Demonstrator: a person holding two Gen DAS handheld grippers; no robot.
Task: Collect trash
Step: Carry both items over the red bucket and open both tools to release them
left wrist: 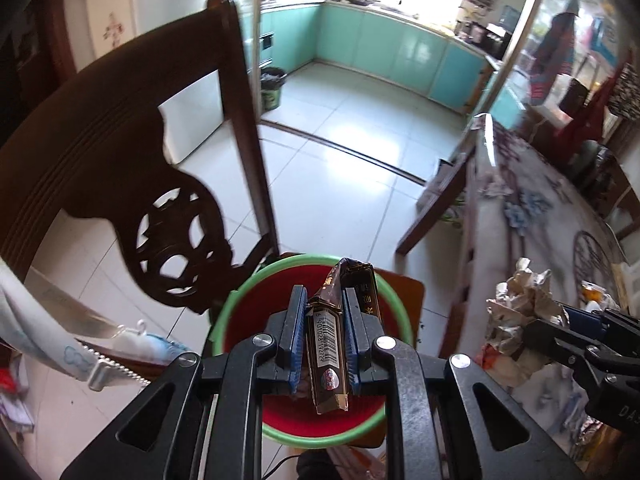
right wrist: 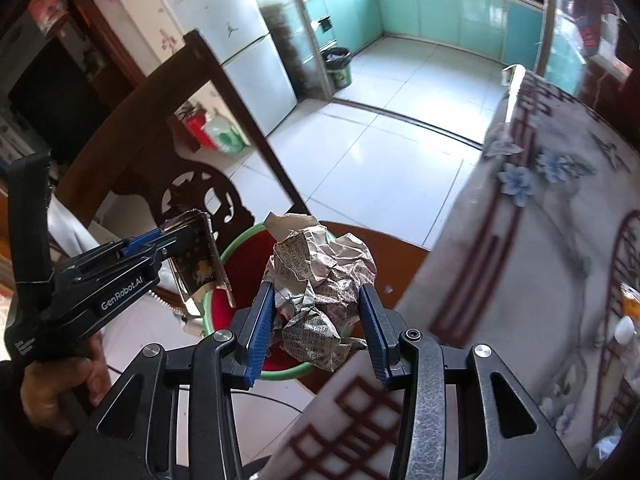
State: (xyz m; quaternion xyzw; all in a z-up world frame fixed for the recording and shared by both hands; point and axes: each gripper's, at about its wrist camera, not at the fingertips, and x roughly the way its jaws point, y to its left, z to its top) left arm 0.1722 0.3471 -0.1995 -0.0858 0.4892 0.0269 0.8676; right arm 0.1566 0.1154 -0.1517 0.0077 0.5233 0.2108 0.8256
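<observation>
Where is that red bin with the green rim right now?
The red bin stands on the tiled floor, low in both views under the two grippers, between the dark carved chair and the cloth-covered table.

Black hand-held gripper (left wrist: 322,338) frames with silver screws, blue ribbed pads (right wrist: 260,334); white "GenRobot.AI" lettering along left hand-held gripper (right wrist: 168,246).
</observation>
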